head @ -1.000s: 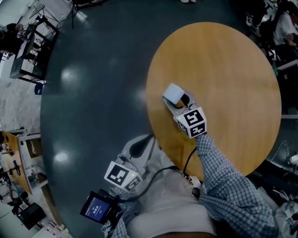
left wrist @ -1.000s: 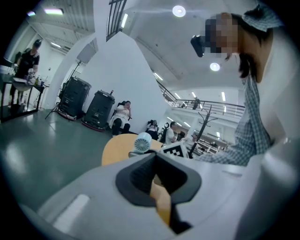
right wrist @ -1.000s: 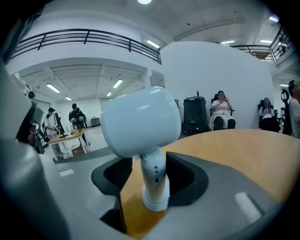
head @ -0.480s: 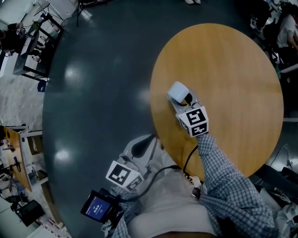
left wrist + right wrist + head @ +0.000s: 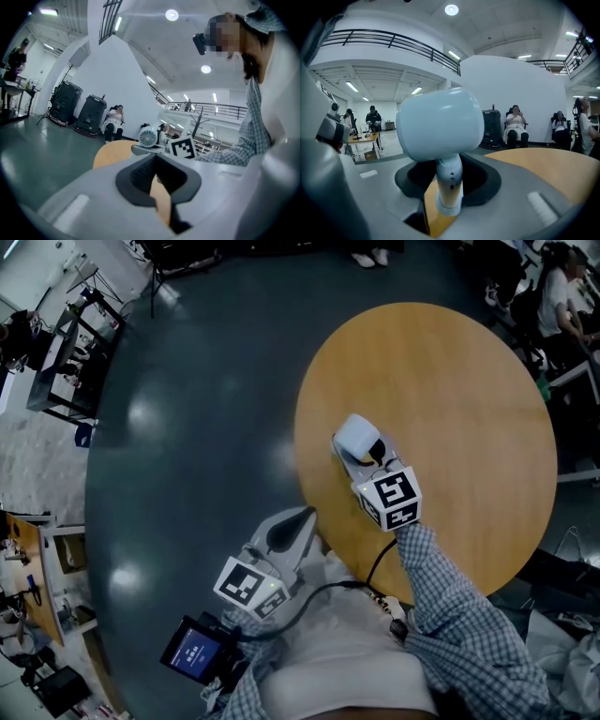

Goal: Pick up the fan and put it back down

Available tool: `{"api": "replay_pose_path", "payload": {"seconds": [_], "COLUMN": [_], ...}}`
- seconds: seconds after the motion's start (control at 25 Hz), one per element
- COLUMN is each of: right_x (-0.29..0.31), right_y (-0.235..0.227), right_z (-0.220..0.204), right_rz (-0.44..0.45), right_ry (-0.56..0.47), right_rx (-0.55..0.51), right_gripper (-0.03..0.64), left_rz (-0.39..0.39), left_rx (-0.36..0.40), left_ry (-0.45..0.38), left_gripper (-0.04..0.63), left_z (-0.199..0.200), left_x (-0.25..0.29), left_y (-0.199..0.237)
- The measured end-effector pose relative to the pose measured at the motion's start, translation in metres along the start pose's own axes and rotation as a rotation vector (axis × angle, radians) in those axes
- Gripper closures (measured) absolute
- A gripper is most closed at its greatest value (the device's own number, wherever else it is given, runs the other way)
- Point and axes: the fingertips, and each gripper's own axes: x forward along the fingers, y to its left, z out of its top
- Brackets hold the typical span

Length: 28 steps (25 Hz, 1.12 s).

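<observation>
Right tongs [image 5: 450, 183], jaws just closed, grip the fan [image 5: 439, 124] stem; table [image 5: 469, 399] edge near their left, open top beyond. Left tongs [image 5: 157, 164] open, empty; their view alone shows the grille

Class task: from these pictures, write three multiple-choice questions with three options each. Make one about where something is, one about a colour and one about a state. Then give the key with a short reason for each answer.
1. Where is the left tool relative to the table?
A) above its middle
B) beside its edge, over the dark floor
C) lying flat on it

2. What colour is the table?
A) wood-brown
B) white
C) green

3. What is the right tool doing?
A) gripping the fan by its stem
B) hanging open and empty
C) lying on the floor

Key:
1 B: the head view shows it off the table's near edge.
2 A: the round top is brown wood in every view.
3 A: its jaws have just been closing, and the pads now press on the stem between them.
</observation>
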Motion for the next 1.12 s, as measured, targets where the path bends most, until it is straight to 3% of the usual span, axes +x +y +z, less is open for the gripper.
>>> {"api": "replay_pose_path", "payload": {"seconds": [0.36,0.76,1.12], "right_x": [-0.037,-0.074,-0.076], "right_y": [-0.002,0.003,0.003], "right_z": [0.044,0.077,0.077], "right_rz": [-0.044,-0.051,-0.045], "right_ry": [-0.033,-0.083,-0.097], "right_rx": [-0.010,0.022,0.022], "right_gripper": [0.472,0.472,0.472], "left_rz": [-0.076,-0.093,-0.072], "left_rx": [0.076,0.147,0.186], "left_ry": [-0.051,-0.077,-0.105], "left_gripper": [0.597,0.595,0.597], "left_z": [0.036,0.057,0.063], "left_x": [0.019,0.032,0.037], "left_y": [-0.020,-0.037,-0.038]}}
